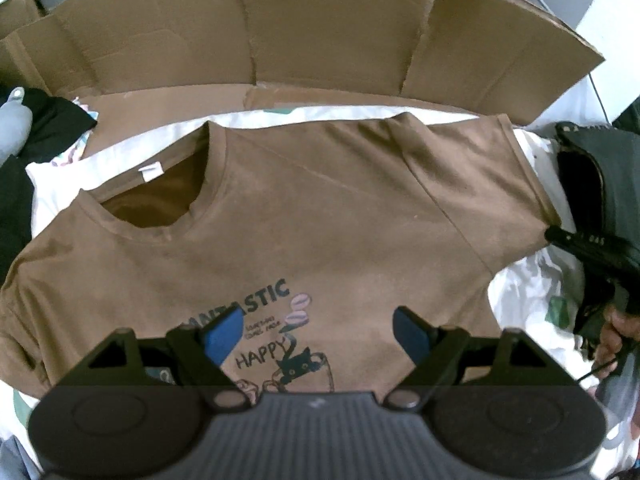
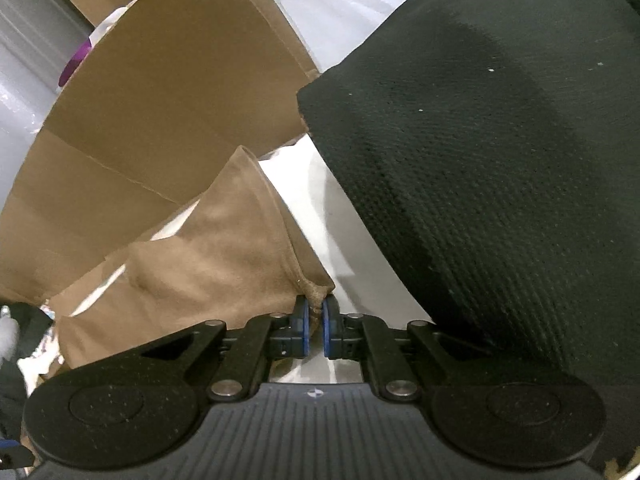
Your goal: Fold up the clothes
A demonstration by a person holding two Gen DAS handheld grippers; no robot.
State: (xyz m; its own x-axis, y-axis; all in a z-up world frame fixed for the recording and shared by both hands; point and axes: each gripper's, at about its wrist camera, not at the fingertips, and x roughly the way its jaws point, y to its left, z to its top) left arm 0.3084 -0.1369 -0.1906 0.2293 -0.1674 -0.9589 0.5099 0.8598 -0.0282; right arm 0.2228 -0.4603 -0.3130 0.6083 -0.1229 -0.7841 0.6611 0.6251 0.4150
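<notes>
The brown T-shirt [image 1: 304,216] lies front-up, mostly flat, on a white sheet [image 1: 520,292], its printed chest facing the left tongs [image 1: 318,334]. Flattened cardboard [image 1: 280,32] stands just behind the collar. The left tongs hover over the print with jaws wide apart, gripping nothing. The right tongs [image 2: 315,320] are clamped together on the hem corner of one sleeve [image 2: 240,248]. A black knit garment [image 2: 480,160] lies just beside that sleeve.
</notes>
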